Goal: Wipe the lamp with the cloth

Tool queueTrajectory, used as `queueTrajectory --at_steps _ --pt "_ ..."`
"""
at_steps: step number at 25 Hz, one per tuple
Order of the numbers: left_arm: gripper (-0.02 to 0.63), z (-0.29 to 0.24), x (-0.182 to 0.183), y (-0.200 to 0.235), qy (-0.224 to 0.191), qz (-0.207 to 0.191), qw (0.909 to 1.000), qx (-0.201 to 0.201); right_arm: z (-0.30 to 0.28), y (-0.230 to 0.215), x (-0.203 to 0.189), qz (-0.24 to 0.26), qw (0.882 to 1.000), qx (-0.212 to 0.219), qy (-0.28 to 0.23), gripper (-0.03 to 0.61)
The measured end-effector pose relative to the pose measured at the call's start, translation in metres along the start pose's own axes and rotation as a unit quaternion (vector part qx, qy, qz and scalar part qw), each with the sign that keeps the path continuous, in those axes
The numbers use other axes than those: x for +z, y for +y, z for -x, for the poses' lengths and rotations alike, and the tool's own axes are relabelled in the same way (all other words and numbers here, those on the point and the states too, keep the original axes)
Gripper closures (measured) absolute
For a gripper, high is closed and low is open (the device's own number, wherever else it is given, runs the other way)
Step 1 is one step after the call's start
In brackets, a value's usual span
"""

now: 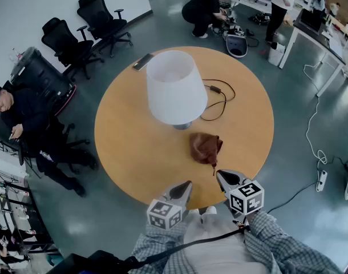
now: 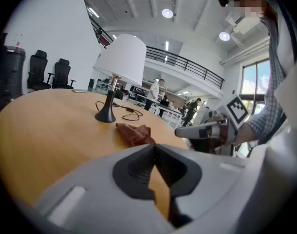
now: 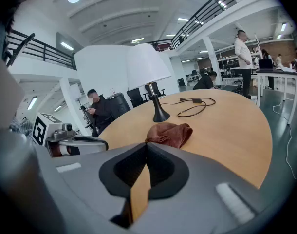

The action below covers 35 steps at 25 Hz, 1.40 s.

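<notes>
Just ahead of the grey right gripper (image 1: 219, 174) lies a rust-brown cloth (image 1: 206, 147); beyond, a white-shaded lamp (image 1: 175, 87) on an orange-tan table (image 1: 122, 136).

Round wooden table (image 1: 122, 147), dark phone (image 1: 143, 61) near its far edge, black office chairs (image 1: 98, 17) beyond

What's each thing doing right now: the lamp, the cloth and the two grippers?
Lamp: standing upright on the table, nothing touching it.
Cloth: crumpled on the table near the lamp's base, not held.
Cord: lying in loose loops on the table.
Left gripper: shut, empty.
Right gripper: shut, empty, tip close to the cloth.
</notes>
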<state>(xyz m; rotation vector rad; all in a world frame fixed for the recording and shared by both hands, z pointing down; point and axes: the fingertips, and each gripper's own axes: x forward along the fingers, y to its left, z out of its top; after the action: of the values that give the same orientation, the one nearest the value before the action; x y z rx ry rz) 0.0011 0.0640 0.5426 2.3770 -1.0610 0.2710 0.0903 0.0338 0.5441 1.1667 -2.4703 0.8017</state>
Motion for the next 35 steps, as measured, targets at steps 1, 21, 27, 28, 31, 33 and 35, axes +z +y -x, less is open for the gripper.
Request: queueTrajectory --at_steps 1,21,27,28,31,33,35 --pt "0.614 -0.001 0.000 0.000 -0.001 0.000 1.0000 0.000 0.000 -0.001 -0.001 0.000 1.000 0.000 0.000 0.574" --pt "0.614 -0.002 -0.001 -0.002 -0.002 0.002 1.0000 0.007 0.004 -0.008 -0.002 -0.016 1.000 -0.004 -0.008 0.574" --pt "0.614 0.000 0.002 -0.003 -0.005 -0.004 0.9998 0.020 0.007 -0.007 -0.002 -0.014 1.000 0.005 -0.006 0.574" --pt "0.614 0.001 0.002 -0.004 -0.005 -0.004 0.9997 0.022 0.007 -0.007 -0.003 -0.013 1.000 0.008 -0.005 0.574" --pt "0.614 0.006 0.004 -0.010 -0.013 0.000 0.9995 0.029 0.008 -0.007 -0.004 -0.008 1.000 0.014 0.002 0.574" --pt "0.614 0.009 0.002 -0.011 -0.020 0.008 0.9990 0.039 0.008 -0.007 -0.005 -0.006 1.000 0.019 0.002 0.574" --pt "0.614 0.012 -0.003 -0.012 -0.021 0.015 0.9984 0.050 0.009 -0.006 -0.007 -0.004 1.000 0.025 0.003 0.574"
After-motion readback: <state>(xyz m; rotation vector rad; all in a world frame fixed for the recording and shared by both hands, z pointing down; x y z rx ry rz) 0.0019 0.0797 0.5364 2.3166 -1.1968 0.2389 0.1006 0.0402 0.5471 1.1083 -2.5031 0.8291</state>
